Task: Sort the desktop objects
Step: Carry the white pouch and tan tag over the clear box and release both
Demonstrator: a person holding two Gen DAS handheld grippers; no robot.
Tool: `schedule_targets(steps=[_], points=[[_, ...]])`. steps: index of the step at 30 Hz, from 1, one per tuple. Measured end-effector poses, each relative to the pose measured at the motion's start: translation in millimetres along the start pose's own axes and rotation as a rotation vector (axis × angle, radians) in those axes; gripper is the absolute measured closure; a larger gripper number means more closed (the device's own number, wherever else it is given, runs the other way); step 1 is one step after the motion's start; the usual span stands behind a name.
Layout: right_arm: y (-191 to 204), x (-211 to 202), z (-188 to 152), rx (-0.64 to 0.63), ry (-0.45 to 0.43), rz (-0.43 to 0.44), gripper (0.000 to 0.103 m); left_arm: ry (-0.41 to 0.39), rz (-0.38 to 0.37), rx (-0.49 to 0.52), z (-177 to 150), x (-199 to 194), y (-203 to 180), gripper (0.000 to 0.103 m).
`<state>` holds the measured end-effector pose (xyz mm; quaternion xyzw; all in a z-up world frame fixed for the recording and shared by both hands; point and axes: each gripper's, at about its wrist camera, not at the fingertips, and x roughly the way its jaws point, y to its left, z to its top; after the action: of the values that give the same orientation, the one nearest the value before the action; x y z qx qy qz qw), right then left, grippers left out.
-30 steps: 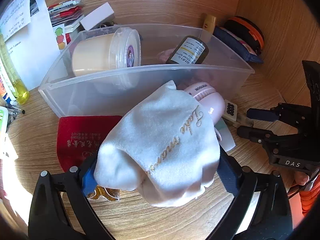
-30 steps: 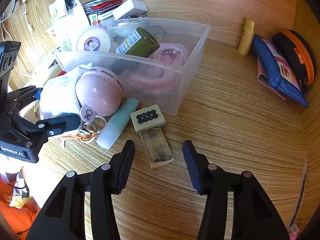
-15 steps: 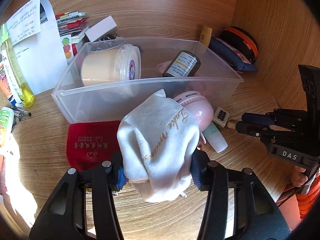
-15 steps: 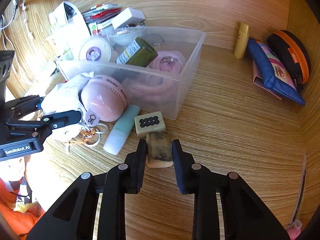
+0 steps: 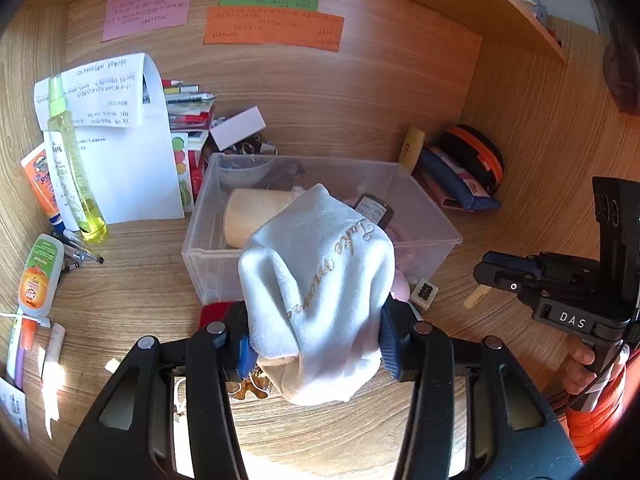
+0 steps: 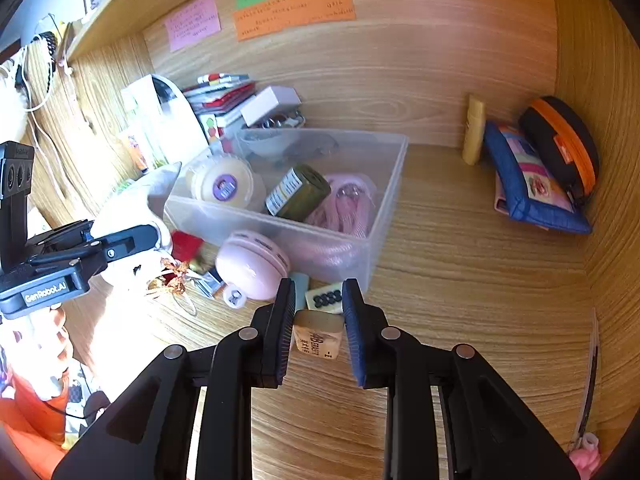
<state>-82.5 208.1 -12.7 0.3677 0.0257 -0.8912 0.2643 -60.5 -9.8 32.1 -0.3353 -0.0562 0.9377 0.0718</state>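
Between the blue pads of the left gripper (image 5: pixel 314 344) hangs a white cloth pouch (image 5: pixel 320 280) with gold script, clenched and lifted off the desk (image 5: pixel 460 344), where it lay a second ago; the right gripper (image 6: pixel 316 316) has just closed on a tan eraser (image 6: pixel 318 338), likewise raised; beyond stands the clear plastic bin (image 6: pixel 384 200).

3 sticky notes (image 5: pixel 273 27), 1 clear bin (image 6: pixel 372 236), 2 pouches (image 6: pixel 532 184).
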Motion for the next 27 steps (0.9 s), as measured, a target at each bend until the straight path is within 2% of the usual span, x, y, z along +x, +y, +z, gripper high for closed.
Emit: schedule_targets(steps=[6, 12, 27], points=[[8.2, 0.3, 17.3, 0.009, -0.048, 0.009, 0.081, -0.062, 0.016, 0.018, 17.2, -15.0, 3.7, 0.055], [7.1, 4.1, 28.0, 0.027, -0.063, 0.014, 0.081, -0.079, 0.01, 0.043, 33.7, -12.6, 2.8, 0.055], [-6.3, 38.2, 57.5, 0.077, -0.046, 0.012, 0.081, 0.003, -0.078, 0.088, 81.2, 55.1, -10.3, 0.055]])
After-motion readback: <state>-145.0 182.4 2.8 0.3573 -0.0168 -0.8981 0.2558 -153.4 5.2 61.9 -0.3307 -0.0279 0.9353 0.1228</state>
